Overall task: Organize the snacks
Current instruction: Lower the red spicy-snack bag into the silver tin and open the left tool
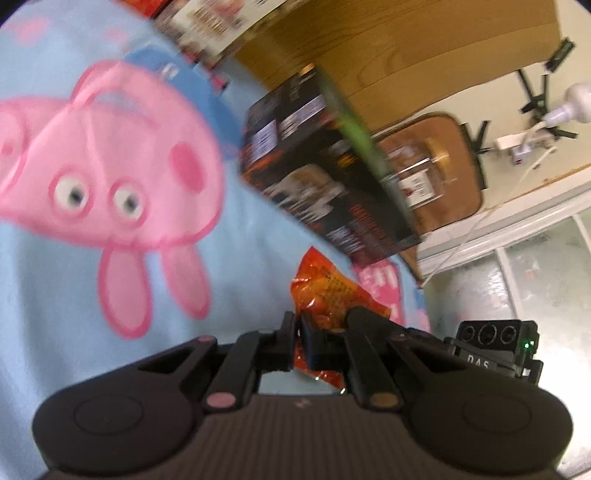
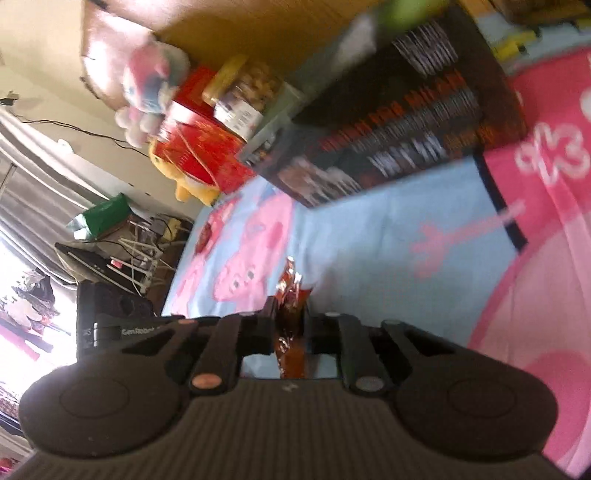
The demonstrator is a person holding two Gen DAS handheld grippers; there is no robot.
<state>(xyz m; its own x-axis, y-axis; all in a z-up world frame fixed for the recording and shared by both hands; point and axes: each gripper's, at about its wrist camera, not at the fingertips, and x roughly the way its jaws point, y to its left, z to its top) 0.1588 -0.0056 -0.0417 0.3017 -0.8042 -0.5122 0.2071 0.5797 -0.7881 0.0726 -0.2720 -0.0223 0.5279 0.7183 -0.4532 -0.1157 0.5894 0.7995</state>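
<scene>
My left gripper (image 1: 320,325) is shut on an orange snack packet (image 1: 325,288), held above the blue Peppa Pig blanket (image 1: 110,240). A black box with orange print (image 1: 325,177) stands just beyond it. My right gripper (image 2: 290,321) is shut on a thin dark orange-brown snack packet (image 2: 291,295), seen edge on, above the same blanket (image 2: 369,229). The black box (image 2: 406,122) lies ahead of it. Both views are tilted and blurred.
In the right wrist view a red box (image 2: 199,147), a clear jar of snacks (image 2: 247,92) and a plush toy (image 2: 147,85) sit by the wooden headboard (image 2: 258,29). In the left wrist view more boxes (image 1: 207,26) line the headboard (image 1: 406,48); the bed edge and floor (image 1: 535,280) are at right.
</scene>
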